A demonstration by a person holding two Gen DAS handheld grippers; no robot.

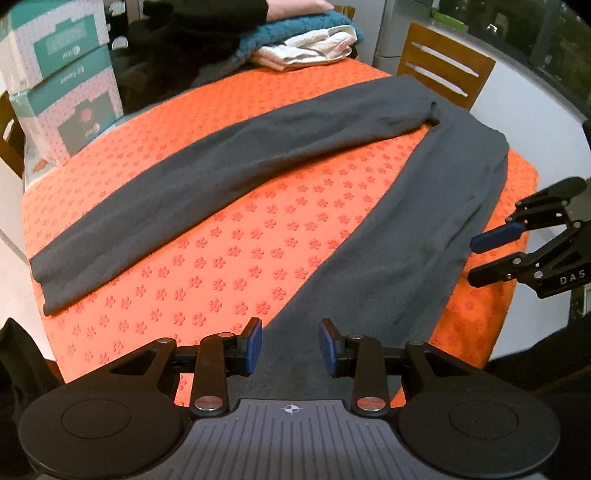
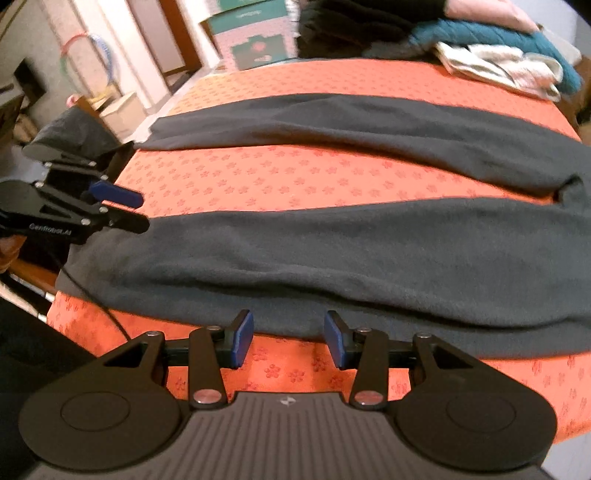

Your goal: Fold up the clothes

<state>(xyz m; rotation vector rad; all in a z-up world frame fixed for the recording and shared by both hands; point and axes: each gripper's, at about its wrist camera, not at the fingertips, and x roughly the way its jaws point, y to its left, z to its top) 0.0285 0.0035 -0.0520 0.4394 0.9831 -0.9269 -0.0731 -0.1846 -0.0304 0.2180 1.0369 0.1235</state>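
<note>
Dark grey trousers [image 1: 388,258] lie flat on an orange flower-patterned mat [image 1: 240,251], their two legs spread in a V. The far leg [image 1: 221,166] runs to the left edge. My left gripper [image 1: 290,345] hovers open over the end of the near leg, nothing between its blue pads. My right gripper [image 1: 476,258] stands open at the mat's right edge, beside the trousers' outer hem. In the right wrist view my right gripper [image 2: 290,339] is open just above the near edge of the trousers [image 2: 332,251], and the left gripper [image 2: 142,211] sits open at the leg's left end.
A pile of folded clothes [image 1: 306,40], teal and white, sits at the far end of the mat with a person's hand [image 1: 295,7] on it. Stacked boxes [image 1: 62,74] stand at the far left. A wooden chair [image 1: 443,62] is behind the table at the right.
</note>
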